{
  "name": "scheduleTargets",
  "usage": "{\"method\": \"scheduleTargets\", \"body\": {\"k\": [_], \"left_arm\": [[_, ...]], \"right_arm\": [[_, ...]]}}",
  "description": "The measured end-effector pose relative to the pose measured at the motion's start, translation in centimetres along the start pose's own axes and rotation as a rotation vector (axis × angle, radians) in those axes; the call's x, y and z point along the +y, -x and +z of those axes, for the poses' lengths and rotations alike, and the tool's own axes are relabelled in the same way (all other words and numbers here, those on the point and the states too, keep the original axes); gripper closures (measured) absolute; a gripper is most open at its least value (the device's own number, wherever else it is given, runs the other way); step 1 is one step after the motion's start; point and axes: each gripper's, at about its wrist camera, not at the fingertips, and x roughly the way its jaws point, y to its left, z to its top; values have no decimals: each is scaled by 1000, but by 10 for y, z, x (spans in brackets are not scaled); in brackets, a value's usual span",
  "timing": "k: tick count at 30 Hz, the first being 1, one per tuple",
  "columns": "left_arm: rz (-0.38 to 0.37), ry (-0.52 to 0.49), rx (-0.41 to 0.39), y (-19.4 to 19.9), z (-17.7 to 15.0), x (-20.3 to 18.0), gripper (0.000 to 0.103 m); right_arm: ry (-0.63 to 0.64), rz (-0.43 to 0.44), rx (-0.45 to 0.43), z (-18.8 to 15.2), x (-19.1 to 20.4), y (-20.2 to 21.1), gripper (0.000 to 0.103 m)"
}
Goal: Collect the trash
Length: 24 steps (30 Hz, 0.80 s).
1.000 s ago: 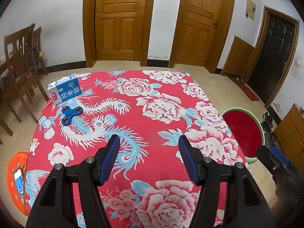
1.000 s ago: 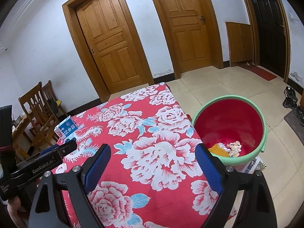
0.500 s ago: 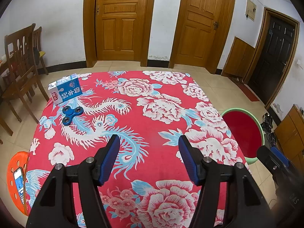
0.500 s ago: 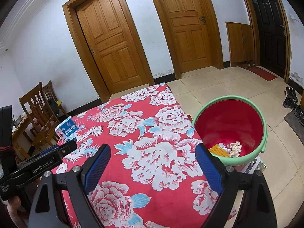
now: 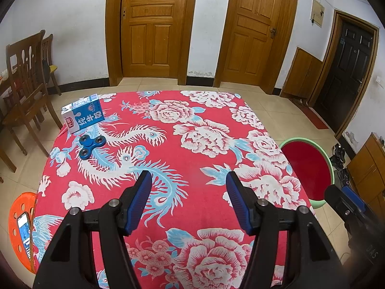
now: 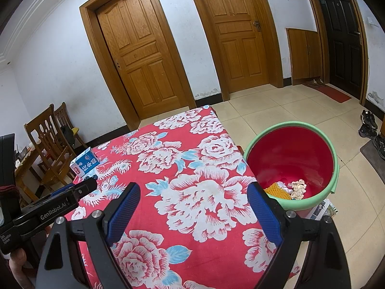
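A blue and white milk carton (image 5: 83, 117) lies at the far left corner of the table with the red flowered cloth (image 5: 192, 130). The carton (image 6: 84, 163) also shows in the right wrist view, small and far off. Just in front of it rests a blue fidget spinner (image 5: 91, 145). A green bin with a red inside (image 6: 292, 161) stands on the floor off the table's right side, with an orange piece and crumpled paper at its bottom. My left gripper (image 5: 189, 192) hangs open over the near middle of the cloth, nothing between its fingers. My right gripper (image 6: 193, 207) is open wide above the cloth beside the bin, empty too.
Wooden chairs (image 5: 25, 91) stand left of the table. An orange stool (image 5: 20, 219) with a phone on it sits at the near left corner. Shoes (image 6: 368, 125) lie on the tiled floor at the right. Two wooden doors and a dark door line the far wall.
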Motion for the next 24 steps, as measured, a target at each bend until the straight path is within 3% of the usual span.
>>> {"method": "scheduleTargets", "body": {"k": [24], "left_arm": [[1,1,-3,2,2,1,39]], "right_arm": [[0,0,-2,-1,0,0,11]]}}
